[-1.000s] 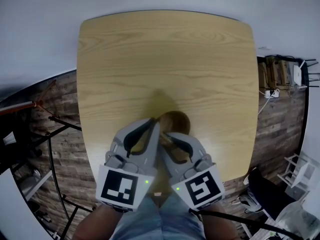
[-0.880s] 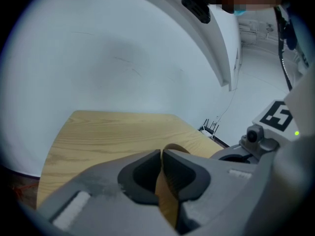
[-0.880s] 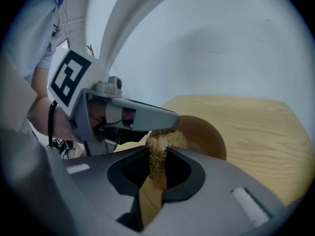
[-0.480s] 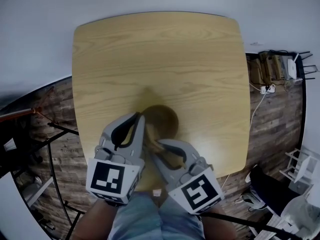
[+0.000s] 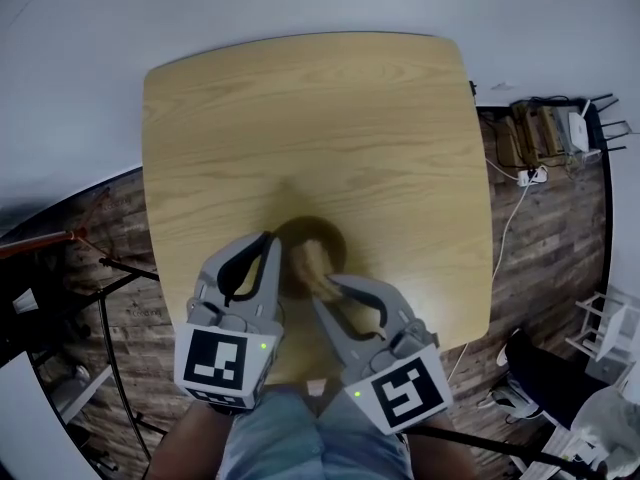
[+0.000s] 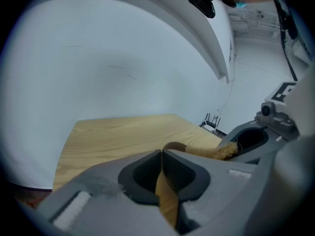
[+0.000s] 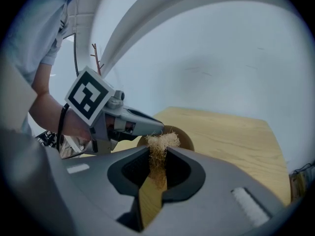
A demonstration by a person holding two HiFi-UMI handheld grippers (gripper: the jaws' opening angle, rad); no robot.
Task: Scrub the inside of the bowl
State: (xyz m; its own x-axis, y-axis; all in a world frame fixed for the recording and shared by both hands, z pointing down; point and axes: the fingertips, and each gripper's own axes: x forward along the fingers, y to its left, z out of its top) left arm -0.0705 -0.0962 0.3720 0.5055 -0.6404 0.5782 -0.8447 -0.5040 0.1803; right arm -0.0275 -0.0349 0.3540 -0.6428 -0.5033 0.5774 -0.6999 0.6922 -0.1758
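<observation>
A small brown wooden bowl [image 5: 322, 236] stands on the wooden table [image 5: 300, 118], near its front edge. My left gripper [image 5: 272, 240] is shut on the bowl's left rim; in the left gripper view that rim [image 6: 173, 146] runs between the jaws of the left gripper [image 6: 161, 154]. My right gripper [image 5: 322, 283] is shut on a tuft of pale fibrous scrubber [image 5: 312, 263], which reaches into the bowl from the near side. The right gripper view shows the scrubber [image 7: 160, 144] in the right gripper [image 7: 157, 154], over the bowl [image 7: 183, 139], with the left gripper [image 7: 153, 127] just left of it.
The bare tabletop stretches away behind the bowl. The wood-plank floor [image 5: 545, 228] lies on both sides, with cables and a power strip [image 5: 530, 176] at the right and dark metal frames [image 5: 110, 268] at the left. A white wall lies beyond the table.
The bowl and both grippers sit a little further left in the head view. The right gripper's tip has shifted rightward relative to the bowl, and the scrubber now shows inside it.
</observation>
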